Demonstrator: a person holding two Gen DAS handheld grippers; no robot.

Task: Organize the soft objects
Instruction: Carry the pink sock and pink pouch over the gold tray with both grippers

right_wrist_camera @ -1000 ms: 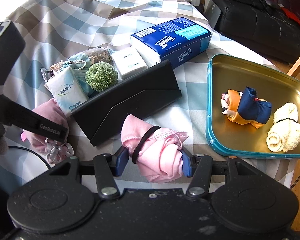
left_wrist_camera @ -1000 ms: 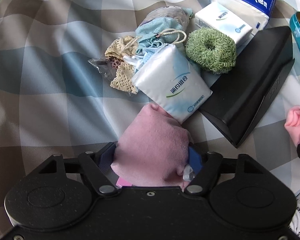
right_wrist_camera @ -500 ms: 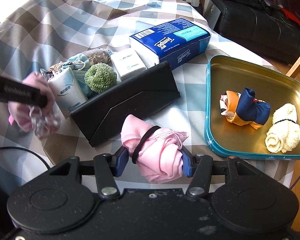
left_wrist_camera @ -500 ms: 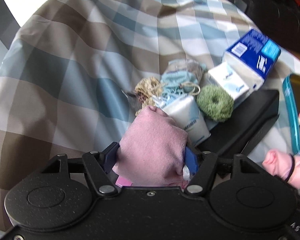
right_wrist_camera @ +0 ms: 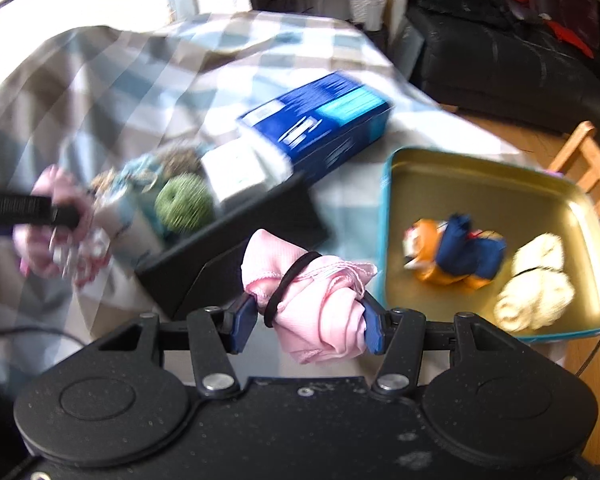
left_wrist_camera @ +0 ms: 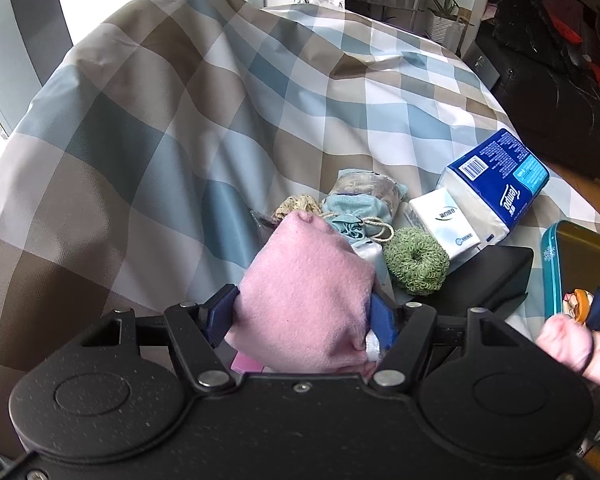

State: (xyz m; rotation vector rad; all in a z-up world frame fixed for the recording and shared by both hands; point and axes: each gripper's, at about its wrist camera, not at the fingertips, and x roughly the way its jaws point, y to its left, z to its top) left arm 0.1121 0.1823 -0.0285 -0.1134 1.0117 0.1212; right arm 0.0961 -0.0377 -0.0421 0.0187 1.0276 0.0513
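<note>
So the left claw (left_wrist_camera: 304,312) is clamped on a fuzzy pink pouch (left_wrist_camera: 306,300), up above the checkered desk (left_wrist_camera: 140,128). The right claw (right_wrist_camera: 306,316) grips a pink cloth bundle (right_wrist_camera: 320,304) with a black band around it, near the teal tray (right_wrist_camera: 500,184).

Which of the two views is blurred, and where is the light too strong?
Right wrist view: the table and the blue tissue pack are smeared by motion, while the pink cloth roll in the right gripper is sharp; the window top left is blown out. Left wrist view: sharp, with bright window glare at the upper left.
</note>
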